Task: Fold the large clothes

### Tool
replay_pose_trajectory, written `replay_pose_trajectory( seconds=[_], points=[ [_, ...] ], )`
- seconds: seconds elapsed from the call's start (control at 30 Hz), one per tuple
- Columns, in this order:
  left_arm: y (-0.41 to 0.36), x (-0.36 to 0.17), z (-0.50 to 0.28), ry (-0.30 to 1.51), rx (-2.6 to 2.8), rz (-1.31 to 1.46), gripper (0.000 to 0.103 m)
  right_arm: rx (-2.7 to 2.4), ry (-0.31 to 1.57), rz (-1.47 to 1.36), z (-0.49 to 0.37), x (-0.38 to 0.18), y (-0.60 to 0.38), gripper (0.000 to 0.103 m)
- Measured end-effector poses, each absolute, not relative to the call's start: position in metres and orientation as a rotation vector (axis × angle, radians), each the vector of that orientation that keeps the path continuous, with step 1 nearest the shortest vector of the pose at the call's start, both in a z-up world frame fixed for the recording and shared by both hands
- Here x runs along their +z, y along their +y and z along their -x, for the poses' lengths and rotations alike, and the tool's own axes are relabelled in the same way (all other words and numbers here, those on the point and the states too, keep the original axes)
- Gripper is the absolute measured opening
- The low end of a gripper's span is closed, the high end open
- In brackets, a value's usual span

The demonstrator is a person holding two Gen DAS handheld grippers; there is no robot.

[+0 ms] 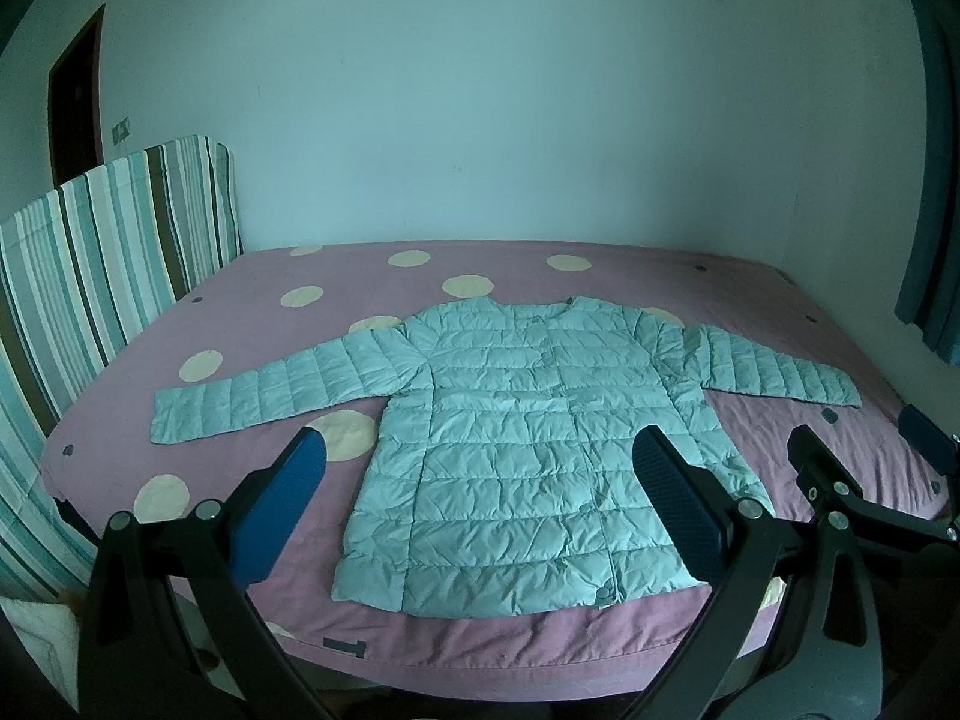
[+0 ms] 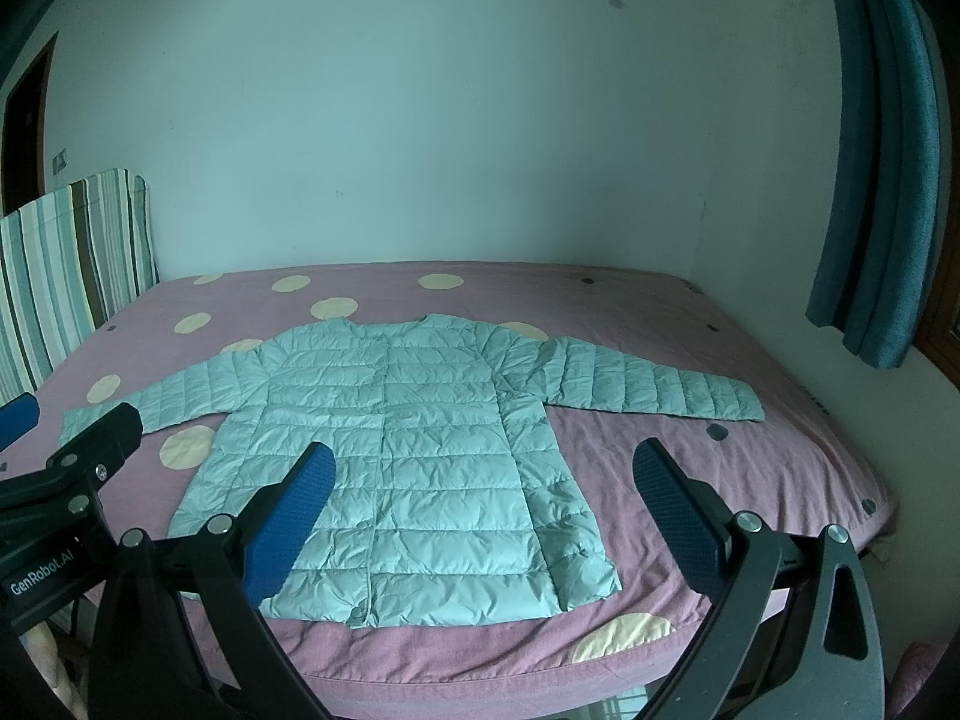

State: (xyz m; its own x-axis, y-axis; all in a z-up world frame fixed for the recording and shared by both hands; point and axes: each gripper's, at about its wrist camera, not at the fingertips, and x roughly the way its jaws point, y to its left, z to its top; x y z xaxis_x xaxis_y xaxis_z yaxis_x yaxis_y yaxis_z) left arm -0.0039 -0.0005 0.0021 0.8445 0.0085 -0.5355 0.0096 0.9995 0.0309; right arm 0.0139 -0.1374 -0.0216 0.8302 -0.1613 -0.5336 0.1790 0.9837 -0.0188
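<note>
The quilted jacket (image 1: 510, 456) lies flat and face-up on the pink dotted bed (image 1: 540, 624), both sleeves spread outward, hem toward the near edge — a layout that appears intended to expose every fold line. The left gripper (image 1: 480, 468) and right gripper (image 2: 483, 474) hang above the hem side, jaws wide apart and gripping nothing, apparently poised for a first grasp. The left sleeve cuff is partly masked in the right wrist view — the other gripper's frame covers it. The bed's near corners are cut off.
</note>
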Motion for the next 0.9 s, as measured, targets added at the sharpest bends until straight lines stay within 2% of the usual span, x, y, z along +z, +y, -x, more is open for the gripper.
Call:
replay_pose_trajectory(
  seconds=[0.9],
  points=[
    [0.01, -0.005, 0.001, 0.579, 0.011, -0.018, 0.101, -0.181, 0.562, -0.034, -0.013, -0.02, -0.137, 0.099]
  ],
)
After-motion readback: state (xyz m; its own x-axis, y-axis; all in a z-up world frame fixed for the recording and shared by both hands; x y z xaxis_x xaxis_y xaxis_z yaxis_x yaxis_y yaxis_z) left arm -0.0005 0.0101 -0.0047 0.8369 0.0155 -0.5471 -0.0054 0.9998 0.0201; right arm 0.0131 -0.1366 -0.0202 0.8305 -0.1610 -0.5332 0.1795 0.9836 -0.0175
